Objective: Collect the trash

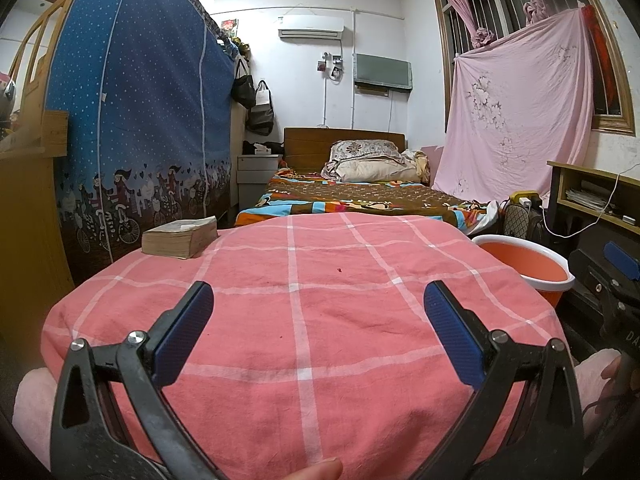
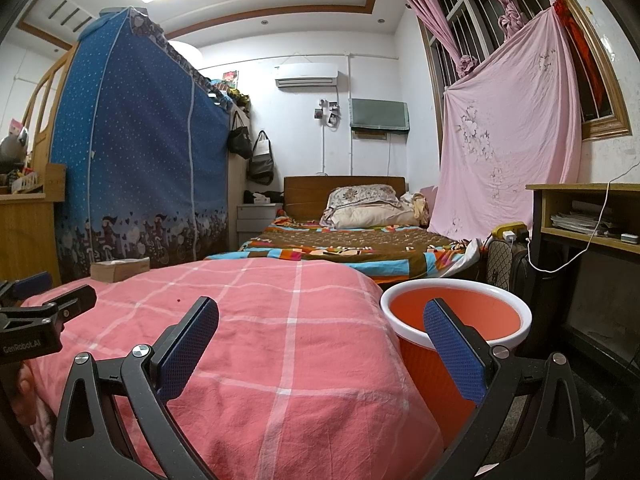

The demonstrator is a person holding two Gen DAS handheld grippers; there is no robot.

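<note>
An orange bin (image 2: 456, 316) with a white rim stands on the floor at the right of a surface draped in pink checked cloth (image 2: 256, 340); in the left wrist view the orange bin (image 1: 528, 270) shows past the cloth's right edge. My left gripper (image 1: 319, 308) hangs open over the pink checked cloth (image 1: 320, 320) with nothing between its fingers. My right gripper (image 2: 320, 322) is open too, empty, its right finger in front of the bin. A tiny dark red speck (image 1: 339, 269) lies on the cloth. A tissue box (image 1: 180, 236) sits at the cloth's far left corner.
A blue fabric wardrobe (image 1: 136, 120) stands on the left, a bed (image 1: 360, 196) with pillows lies beyond, and a wooden desk (image 2: 592, 216) with a white cable is at the right. The other gripper (image 2: 40, 320) shows at the left edge of the right wrist view.
</note>
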